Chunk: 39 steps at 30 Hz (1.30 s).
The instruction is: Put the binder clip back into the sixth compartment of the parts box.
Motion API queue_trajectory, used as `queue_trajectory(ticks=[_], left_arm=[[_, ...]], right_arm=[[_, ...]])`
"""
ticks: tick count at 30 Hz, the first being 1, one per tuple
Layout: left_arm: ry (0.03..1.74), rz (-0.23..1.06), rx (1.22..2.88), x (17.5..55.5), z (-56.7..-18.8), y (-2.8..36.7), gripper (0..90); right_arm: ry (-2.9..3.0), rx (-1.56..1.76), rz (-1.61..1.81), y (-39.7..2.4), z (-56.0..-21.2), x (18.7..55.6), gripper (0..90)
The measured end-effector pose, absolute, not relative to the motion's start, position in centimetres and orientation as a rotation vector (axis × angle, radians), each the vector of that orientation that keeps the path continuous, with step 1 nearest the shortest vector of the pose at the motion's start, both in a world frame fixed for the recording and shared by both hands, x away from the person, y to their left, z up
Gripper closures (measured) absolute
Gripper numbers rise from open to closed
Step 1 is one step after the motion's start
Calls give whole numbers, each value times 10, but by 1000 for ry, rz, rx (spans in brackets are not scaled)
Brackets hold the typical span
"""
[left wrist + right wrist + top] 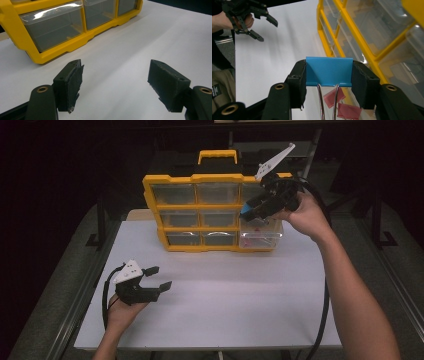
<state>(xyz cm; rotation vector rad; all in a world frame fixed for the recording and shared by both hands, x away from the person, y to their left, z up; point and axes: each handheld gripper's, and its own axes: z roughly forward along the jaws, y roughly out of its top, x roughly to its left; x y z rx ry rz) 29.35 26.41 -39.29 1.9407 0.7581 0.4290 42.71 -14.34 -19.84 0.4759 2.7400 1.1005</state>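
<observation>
I am working at a white worktop [210, 305] with a yellow drawer organizer [150, 195] standing upright at its far side, its clear bins facing me so I can reach them from the front. Its bottom-right drawer [260, 240] is pulled out toward me, and pink binder clips [348, 110] are lying inside it, which I judge is why I am bringing another clip here.

My right arm is reaching forward and across, the forearm stretching from the near right corner up to the organizer's right column, wrist bent inward. My right hand-held gripper [257, 210] is pointing down and leftward above the open drawer, and its jaws are clamped on the two sides of a blue binder clip [328, 71], whose wire handles are hanging down toward the pink clips. Holding it by the body keeps the handles free, and I judge it is ready to drop into the drawer.

My left hand is resting low near the worktop's near-left edge, well apart from the organizer. My left hand-held gripper [159, 277] is hovering just over the bare surface with its jaws wide apart and nothing between them, aimed toward the organizer's lower-left bins, simply waiting out of the way.
</observation>
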Motion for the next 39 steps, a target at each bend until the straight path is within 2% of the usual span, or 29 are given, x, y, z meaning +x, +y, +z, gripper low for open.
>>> queue_trajectory(ticks=[15, 39], left_arm=[[761, 435, 1925, 293, -392, 265, 276], [776, 434, 1922, 293, -392, 267, 251]], right_arm=[[2716, 539, 1079, -152, -204, 441, 486], [2731, 616, 1061, -158, -225, 445, 485]])
